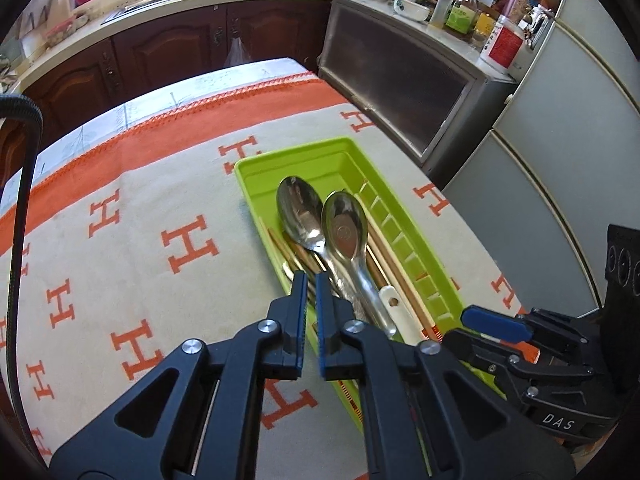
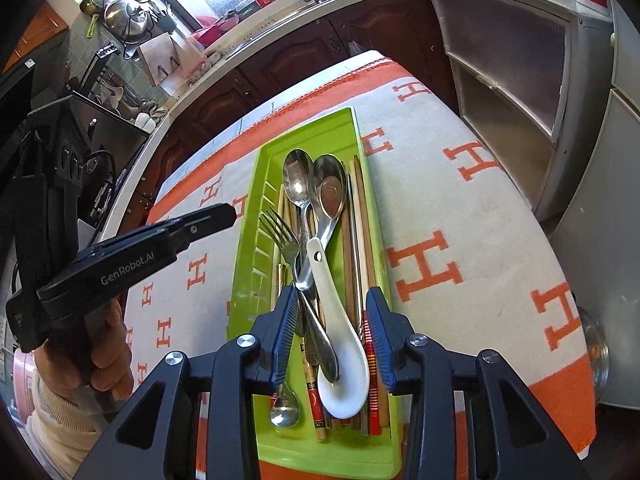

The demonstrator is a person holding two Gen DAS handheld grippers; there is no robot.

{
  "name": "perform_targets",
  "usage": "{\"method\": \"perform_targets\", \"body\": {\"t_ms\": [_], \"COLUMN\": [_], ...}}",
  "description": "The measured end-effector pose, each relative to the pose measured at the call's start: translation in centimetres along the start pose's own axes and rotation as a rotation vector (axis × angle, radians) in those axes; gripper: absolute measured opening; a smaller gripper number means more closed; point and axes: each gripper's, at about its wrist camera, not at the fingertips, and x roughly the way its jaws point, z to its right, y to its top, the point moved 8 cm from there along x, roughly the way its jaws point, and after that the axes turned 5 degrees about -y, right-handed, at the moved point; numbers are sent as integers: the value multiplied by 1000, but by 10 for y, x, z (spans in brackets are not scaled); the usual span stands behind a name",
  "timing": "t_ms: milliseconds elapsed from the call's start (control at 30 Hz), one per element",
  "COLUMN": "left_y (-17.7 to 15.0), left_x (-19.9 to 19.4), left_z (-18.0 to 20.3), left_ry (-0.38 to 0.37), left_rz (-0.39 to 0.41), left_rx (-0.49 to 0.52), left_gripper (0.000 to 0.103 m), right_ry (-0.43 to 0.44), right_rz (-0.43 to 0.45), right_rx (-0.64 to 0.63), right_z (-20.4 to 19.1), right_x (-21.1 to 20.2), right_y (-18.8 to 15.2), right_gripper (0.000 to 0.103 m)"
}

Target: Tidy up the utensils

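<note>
A lime green tray lies on the table and holds a pile of utensils: two steel spoons, a fork, a white ceramic spoon, a small spoon and several chopsticks. My right gripper is open and empty, its fingers on either side of the white spoon and steel handles, just above them. My left gripper is nearly closed and empty, above the tray's left edge near the chopsticks. It shows from the side in the right wrist view.
The table carries an orange and cream cloth with H letters. Dark wood cabinets and a counter with a sink run behind it. A grey glass-front cabinet and a fridge stand close to the table's right side.
</note>
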Motion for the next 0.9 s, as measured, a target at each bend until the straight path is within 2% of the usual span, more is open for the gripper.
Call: {"method": "perform_targets", "body": {"t_ms": [67, 133, 200, 533, 767, 900], "left_y": [-3, -5, -7, -20, -41, -57], "left_x": [0, -3, -8, -36, -58, -76], "left_z": [-1, -1, -1, -5, -16, -24], "left_ry": [8, 19, 29, 69, 99, 140], "left_rz": [-11, -8, 10, 30, 31, 45], "left_rx": [-7, -12, -13, -58, -116, -141], "left_gripper": [17, 43, 54, 67, 67, 67], "right_ry": [3, 5, 6, 11, 18, 17], "right_rz": [1, 2, 3, 10, 15, 16], "right_rx": [-1, -2, -5, -24, -54, -76], "right_z": [-2, -3, -5, -14, -26, -35], "right_x": [1, 2, 2, -2, -9, -15], "right_y": [2, 3, 3, -2, -9, -16], "right_gripper": [36, 36, 36, 38, 44, 48]}}
